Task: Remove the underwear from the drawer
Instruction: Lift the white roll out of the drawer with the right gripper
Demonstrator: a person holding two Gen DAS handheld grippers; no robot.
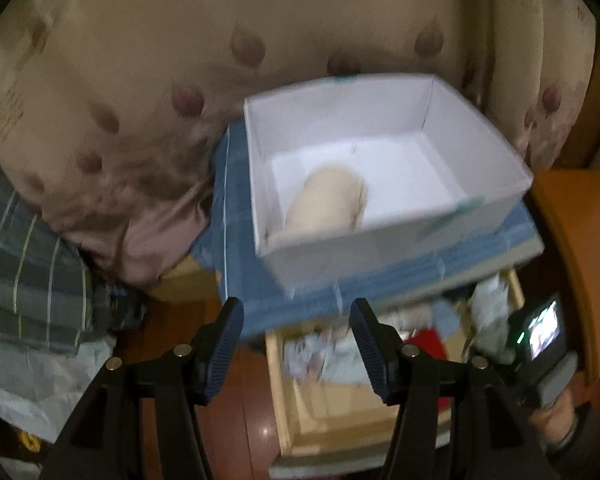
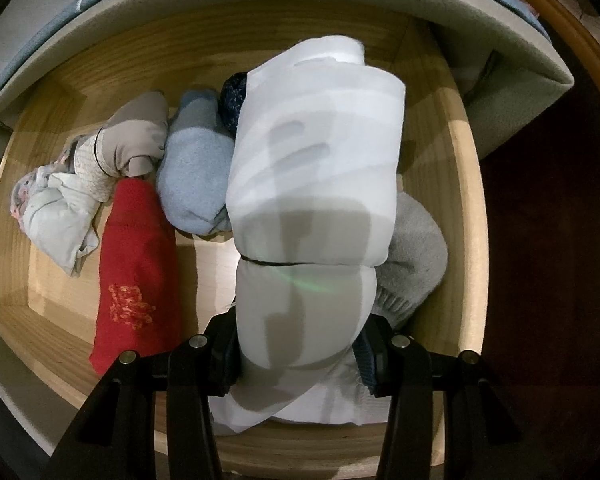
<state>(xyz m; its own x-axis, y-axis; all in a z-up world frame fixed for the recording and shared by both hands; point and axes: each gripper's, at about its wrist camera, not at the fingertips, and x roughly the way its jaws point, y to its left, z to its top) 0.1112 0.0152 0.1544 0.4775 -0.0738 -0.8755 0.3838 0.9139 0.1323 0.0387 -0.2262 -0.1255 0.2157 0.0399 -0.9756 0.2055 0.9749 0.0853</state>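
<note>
One beige roll lies in the white box; the left gripper has its fingers spread and empty, the right gripper has its fingers pinching a white roll over the drawer, and several rolls remain.

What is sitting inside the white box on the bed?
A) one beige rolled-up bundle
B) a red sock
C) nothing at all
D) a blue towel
A: in the left wrist view, the white box holds a single beige rolled bundle on its floor, and nothing else.
</note>
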